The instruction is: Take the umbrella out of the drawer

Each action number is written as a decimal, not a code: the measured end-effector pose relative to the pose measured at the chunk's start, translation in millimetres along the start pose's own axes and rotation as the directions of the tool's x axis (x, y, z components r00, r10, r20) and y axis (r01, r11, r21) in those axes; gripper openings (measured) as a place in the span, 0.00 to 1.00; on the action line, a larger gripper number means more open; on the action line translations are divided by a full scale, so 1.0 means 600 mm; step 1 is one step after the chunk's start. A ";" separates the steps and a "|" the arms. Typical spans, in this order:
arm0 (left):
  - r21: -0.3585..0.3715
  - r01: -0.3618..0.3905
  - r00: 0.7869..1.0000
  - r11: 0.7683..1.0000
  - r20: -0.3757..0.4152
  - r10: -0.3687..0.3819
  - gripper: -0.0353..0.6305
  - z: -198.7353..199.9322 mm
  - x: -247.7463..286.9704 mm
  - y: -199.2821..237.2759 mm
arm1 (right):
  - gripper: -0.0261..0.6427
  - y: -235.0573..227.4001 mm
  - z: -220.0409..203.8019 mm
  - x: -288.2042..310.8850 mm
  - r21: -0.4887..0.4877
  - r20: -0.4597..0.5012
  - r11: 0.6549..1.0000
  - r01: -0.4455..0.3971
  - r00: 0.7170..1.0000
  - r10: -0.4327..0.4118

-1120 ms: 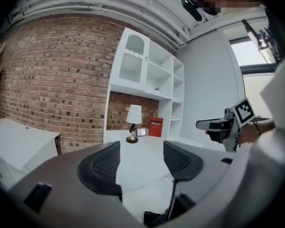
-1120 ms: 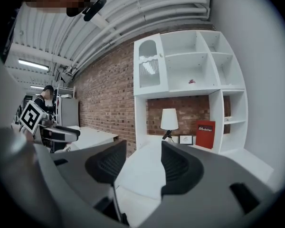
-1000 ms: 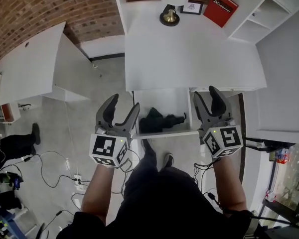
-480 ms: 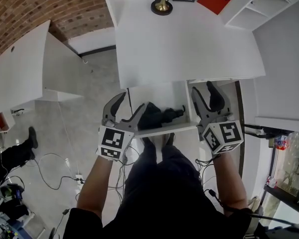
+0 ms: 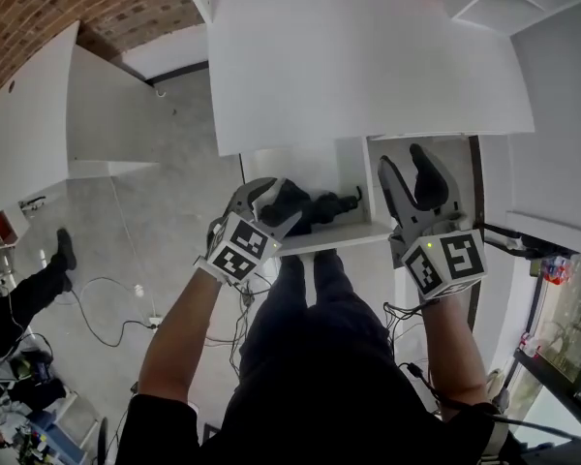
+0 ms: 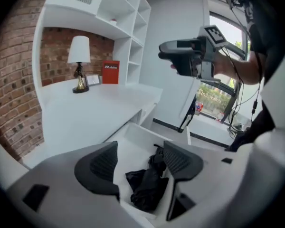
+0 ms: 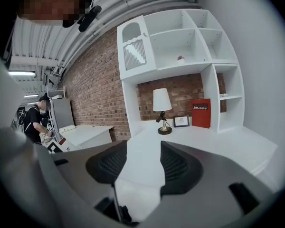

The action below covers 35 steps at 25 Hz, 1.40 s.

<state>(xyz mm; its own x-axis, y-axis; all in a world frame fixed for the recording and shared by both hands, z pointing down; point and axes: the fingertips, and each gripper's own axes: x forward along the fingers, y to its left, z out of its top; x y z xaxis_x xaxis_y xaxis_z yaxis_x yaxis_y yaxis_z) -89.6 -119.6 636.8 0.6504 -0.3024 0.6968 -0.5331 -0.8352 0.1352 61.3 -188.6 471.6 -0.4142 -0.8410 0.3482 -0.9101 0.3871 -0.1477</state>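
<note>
A: Two grippers, left to right. What did you see?
B: Far left, a white side table (image 5: 29,114) with cables (image 5: 107,308) on the floor beside it. Next came the left gripper (image 5: 271,201) (image 6: 140,148), over the left end of the drawer (image 5: 339,235) (image 6: 133,131) and tilted down into it.
A: Jaws?
B: They stood apart and were clamped on nothing.
A: Umbrella?
B: The umbrella (image 5: 315,206) (image 6: 147,184) lay in the open drawer, black, folded and crumpled. The left gripper view showed it between the jaws and further in. The pads weren't squeezing it. I couldn't tell whether a tip touched it.
A: Right side?
B: The right gripper (image 5: 405,161) (image 7: 144,146) was just right of the drawer, at the front edge of the desk (image 5: 368,66) (image 7: 213,141). It was well apart from the umbrella and pointed more level than the left one.
A: State?
B: Its jaws were spread and empty. Its own view had only the desk top between them.
A: Anything on the desk?
B: At the back there was a lamp (image 7: 162,109), then a small frame (image 7: 181,121), then a red book (image 7: 201,113). White shelves (image 7: 180,42) stood above them.
</note>
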 end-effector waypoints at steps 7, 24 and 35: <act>0.053 0.159 0.963 0.986 -0.227 -0.143 0.48 -0.109 0.133 -0.039 | 0.36 -0.041 -0.046 0.009 0.033 -0.047 0.999 0.002 0.999 0.000; 0.183 0.418 0.759 0.890 -0.608 -0.232 0.50 -0.314 0.323 -0.098 | 0.36 -0.080 -0.148 0.014 0.055 -0.183 0.998 0.015 0.983 -0.004; 0.214 0.394 0.752 0.894 -0.634 -0.180 0.42 -0.324 0.333 -0.099 | 0.34 -0.086 -0.154 0.002 0.090 -0.180 0.995 0.033 0.984 -0.016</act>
<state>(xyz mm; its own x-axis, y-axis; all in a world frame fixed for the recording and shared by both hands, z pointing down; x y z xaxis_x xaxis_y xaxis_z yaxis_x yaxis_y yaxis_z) -32.8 -41.2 905.0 0.2422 0.2144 0.9462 -0.1045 -0.9638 0.2452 108.4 -174.7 565.5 -0.3904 -0.7654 0.5115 -0.9206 0.3235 -0.2186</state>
